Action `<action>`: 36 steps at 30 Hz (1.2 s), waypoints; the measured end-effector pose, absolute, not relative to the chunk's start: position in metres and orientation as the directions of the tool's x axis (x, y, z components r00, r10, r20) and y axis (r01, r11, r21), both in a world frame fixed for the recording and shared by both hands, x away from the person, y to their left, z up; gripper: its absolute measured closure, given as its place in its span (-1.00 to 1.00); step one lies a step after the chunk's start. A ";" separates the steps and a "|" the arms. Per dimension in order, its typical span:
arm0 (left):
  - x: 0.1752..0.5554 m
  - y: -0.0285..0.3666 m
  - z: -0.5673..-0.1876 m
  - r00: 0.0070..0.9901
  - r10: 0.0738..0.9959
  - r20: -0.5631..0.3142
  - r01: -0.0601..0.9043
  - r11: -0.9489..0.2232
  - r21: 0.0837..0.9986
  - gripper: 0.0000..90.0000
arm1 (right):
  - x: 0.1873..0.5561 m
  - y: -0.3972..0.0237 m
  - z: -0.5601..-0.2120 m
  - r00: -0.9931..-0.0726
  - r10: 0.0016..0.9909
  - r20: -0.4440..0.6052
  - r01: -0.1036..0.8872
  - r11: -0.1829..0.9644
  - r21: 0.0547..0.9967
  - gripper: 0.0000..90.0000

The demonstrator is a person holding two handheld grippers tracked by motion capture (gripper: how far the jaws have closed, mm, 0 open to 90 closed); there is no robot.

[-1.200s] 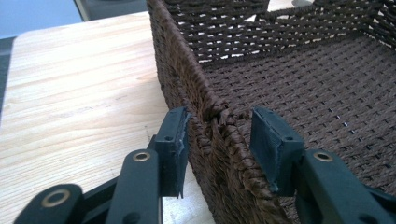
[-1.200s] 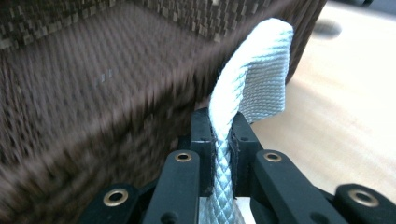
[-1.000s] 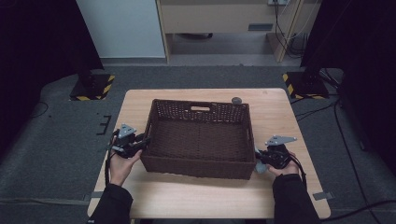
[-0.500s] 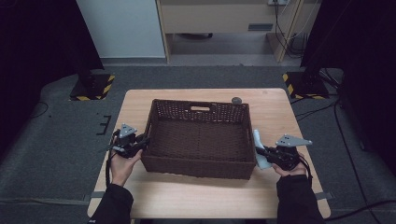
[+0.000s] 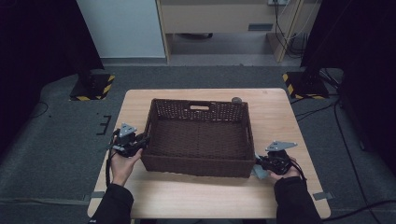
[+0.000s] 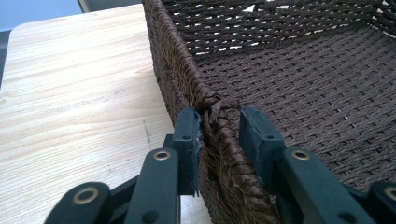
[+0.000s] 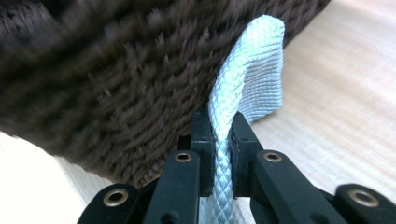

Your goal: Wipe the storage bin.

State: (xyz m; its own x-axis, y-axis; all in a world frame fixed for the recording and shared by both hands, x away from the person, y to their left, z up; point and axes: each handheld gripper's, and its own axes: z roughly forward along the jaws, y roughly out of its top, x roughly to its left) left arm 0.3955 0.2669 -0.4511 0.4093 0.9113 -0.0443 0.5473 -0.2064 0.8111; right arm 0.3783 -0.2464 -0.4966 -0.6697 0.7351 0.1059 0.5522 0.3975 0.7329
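Observation:
A dark brown woven basket (image 5: pixel 196 165) stands in the middle of the wooden table (image 5: pixel 280 116). My left gripper (image 5: pixel 142 142) straddles its left rim. In the left gripper view the jaws (image 6: pixel 219 116) have just been closing, with the braided rim (image 6: pixel 187 70) pinched between the pads. My right gripper (image 5: pixel 260 167) sits at the basket's near right corner, shut on a pale woven cloth (image 5: pixel 258 172). In the right gripper view the cloth (image 7: pixel 254 56) rises from between the pads (image 7: pixel 219 121) and curls against the basket wall (image 7: pixel 93 70).
A small round grey object (image 5: pixel 236 99) lies on the table behind the basket's far right corner. Two stands with yellow-and-black bases (image 5: pixel 93 88) (image 5: pixel 306 86) flank the table on the grey floor. Bare tabletop lies left, right and in front of the basket.
The right hand has drawn back toward the near edge with the cloth, which stood up along the basket's right wall half a second ago and now sits low at the corner. The left hand has stayed put.

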 end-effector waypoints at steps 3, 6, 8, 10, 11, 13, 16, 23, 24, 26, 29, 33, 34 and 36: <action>0.395 0.267 -0.451 0.411 0.911 -0.041 0.545 -0.209 0.812 0.48 | 0.372 -0.251 -0.477 -0.655 0.748 0.106 0.495 0.320 0.808 0.86; 0.395 0.267 -0.451 0.409 0.912 -0.038 0.542 -0.209 0.814 0.47 | 0.365 -0.254 -0.459 -0.662 0.743 0.097 0.431 0.272 0.860 0.86; 0.395 0.267 -0.451 0.405 0.913 -0.041 0.543 -0.205 0.814 0.47 | 0.361 -0.253 -0.455 -0.673 0.735 0.087 0.418 0.280 0.864 0.86; 0.395 0.266 -0.451 0.404 0.914 -0.039 0.545 -0.207 0.813 0.48 | 0.358 -0.252 -0.459 -0.679 0.729 0.087 0.433 0.301 0.850 0.86; 0.395 0.266 -0.451 0.402 0.915 -0.038 0.547 -0.207 0.811 0.49 | 0.357 -0.252 -0.462 -0.680 0.728 0.085 0.445 0.318 0.837 0.86; 0.395 0.265 -0.450 0.399 0.916 -0.031 0.552 -0.213 0.807 0.51 | 0.355 -0.251 -0.472 -0.682 0.726 0.086 0.477 0.353 0.805 0.86; 0.395 0.263 -0.450 0.391 0.920 -0.024 0.554 -0.214 0.805 0.51 | 0.353 -0.249 -0.486 -0.685 0.723 0.091 0.519 0.397 0.757 0.87; 0.399 0.264 -0.451 0.395 0.918 -0.027 0.551 -0.214 0.807 0.51 | 0.358 -0.247 -0.486 -0.680 0.729 0.084 0.510 0.386 0.769 0.86; 0.399 0.264 -0.451 0.395 0.918 -0.027 0.551 -0.213 0.806 0.50 | 0.357 -0.249 -0.480 -0.679 0.730 0.081 0.490 0.368 0.790 0.86; 0.399 0.264 -0.450 0.397 0.918 -0.023 0.551 -0.218 0.805 0.50 | 0.352 -0.253 -0.467 -0.680 0.729 0.073 0.442 0.328 0.835 0.86; 0.399 0.265 -0.451 0.396 0.917 -0.037 0.552 -0.206 0.808 0.49 | 0.346 -0.254 -0.458 -0.696 0.716 0.061 0.402 0.317 0.859 0.86; 0.399 0.266 -0.452 0.394 0.918 -0.042 0.552 -0.200 0.809 0.50 | 0.346 -0.248 -0.472 -0.703 0.709 0.058 0.451 0.382 0.807 0.86; 0.399 0.266 -0.451 0.394 0.918 -0.042 0.553 -0.201 0.809 0.50 | 0.346 -0.248 -0.476 -0.704 0.708 0.062 0.466 0.393 0.793 0.86; 0.399 0.266 -0.451 0.395 0.918 -0.043 0.554 -0.200 0.808 0.50 | 0.346 -0.247 -0.484 -0.693 0.717 0.074 0.501 0.404 0.765 0.86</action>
